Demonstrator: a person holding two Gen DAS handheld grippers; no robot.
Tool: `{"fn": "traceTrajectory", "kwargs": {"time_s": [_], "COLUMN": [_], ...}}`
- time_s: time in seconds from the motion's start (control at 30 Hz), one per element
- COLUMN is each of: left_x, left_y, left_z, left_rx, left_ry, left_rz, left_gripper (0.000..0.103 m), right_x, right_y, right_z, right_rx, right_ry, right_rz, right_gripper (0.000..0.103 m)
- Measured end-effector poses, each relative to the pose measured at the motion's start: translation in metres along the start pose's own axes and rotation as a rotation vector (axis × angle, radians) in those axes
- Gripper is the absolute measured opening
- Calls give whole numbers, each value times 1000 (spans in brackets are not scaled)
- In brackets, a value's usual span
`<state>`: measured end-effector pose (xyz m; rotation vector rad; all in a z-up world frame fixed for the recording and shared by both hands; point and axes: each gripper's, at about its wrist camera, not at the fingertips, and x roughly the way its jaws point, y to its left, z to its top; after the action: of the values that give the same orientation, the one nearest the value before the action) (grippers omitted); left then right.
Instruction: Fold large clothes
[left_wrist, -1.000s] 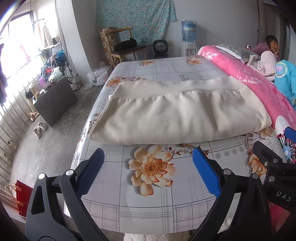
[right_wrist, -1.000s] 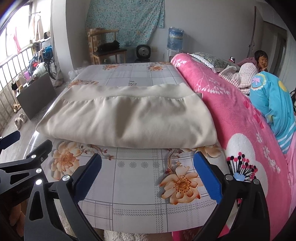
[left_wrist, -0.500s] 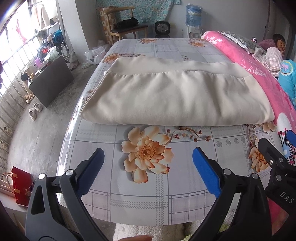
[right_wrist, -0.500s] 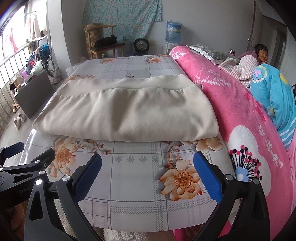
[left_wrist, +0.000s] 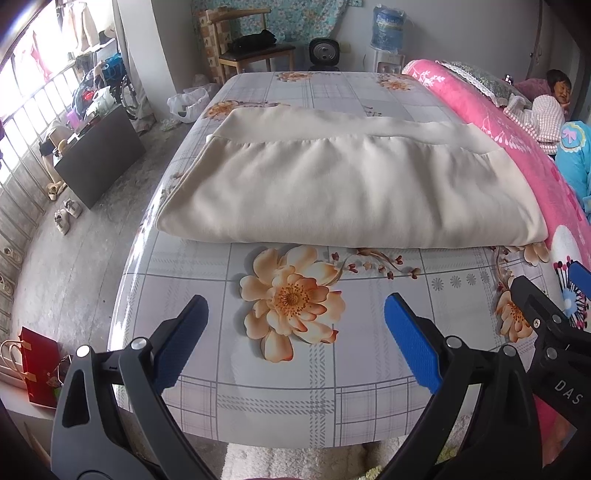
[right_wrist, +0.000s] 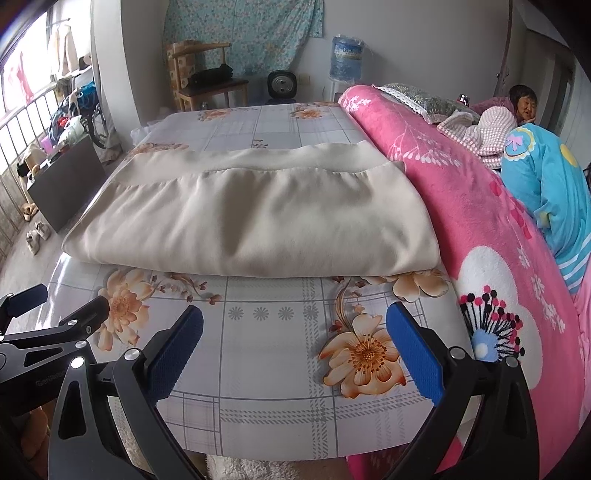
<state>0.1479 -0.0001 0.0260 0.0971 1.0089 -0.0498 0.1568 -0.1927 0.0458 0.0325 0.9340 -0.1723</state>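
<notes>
Against the left edge of the bed (left_wrist: 258, 413), past the mattress side, the concrete floor (left_wrist: 74, 266) looks rough and grey, with a red paper bag (left_wrist: 38, 369) standing by the near left corner and a dark flat-fronted cabinet (left_wrist: 99, 158) farther back.

The left hand-held gripper (left_wrist: 295, 332) hangs over the near edge of the bed with its two black plastic arms spread wide and nothing between them; the ribbed blue pads (left_wrist: 412, 347) face each other across a large printed orange flower (left_wrist: 291, 299). The bed's cover is smooth and slightly glossy, a pale grey check with flower prints.

The cream garment (left_wrist: 347, 188) lies across the middle of the bed, spanning nearly from the left edge to the pink blanket, already folded into a broad, soft rectangle. Its cloth is matte and thick, with gentle dimples; the near side is a rounded fold, and along the far side a flat band of a lower layer sticks out beyond a gathered seam.

The right hand-held gripper (right_wrist: 295, 332) also hangs at the near edge, its arms wide apart and holding nothing, well short of the garment (right_wrist: 258, 218).

Along the right edge runs a fluffy pink blanket (right_wrist: 480, 229) with white patterns, touching the garment's right end. Beyond it lies a blue patterned quilt (right_wrist: 546, 184), and a person (right_wrist: 491, 122) reclines at the far right corner.
</notes>
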Motion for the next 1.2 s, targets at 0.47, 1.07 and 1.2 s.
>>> {"fn": "traceTrajectory", "kwargs": {"time_s": [0.47,1.07,1.2], "left_x": [-3,-3,-3], "left_y": [-3,-1,0], "left_z": [1,0,0], "left_rx": [4,-2,-4], "left_ry": [3,4,2], "left_rz": [-20,-18,-17], "left_gripper": [93,93,93], "right_x": [0,0,0], "right_y": [0,1,1], "right_z": [1,2,2], "right_rx": [3,1,-4], "right_ry": [4,7,10], "right_rz": [-4,-4,-8], "right_gripper": [97,97,97]}}
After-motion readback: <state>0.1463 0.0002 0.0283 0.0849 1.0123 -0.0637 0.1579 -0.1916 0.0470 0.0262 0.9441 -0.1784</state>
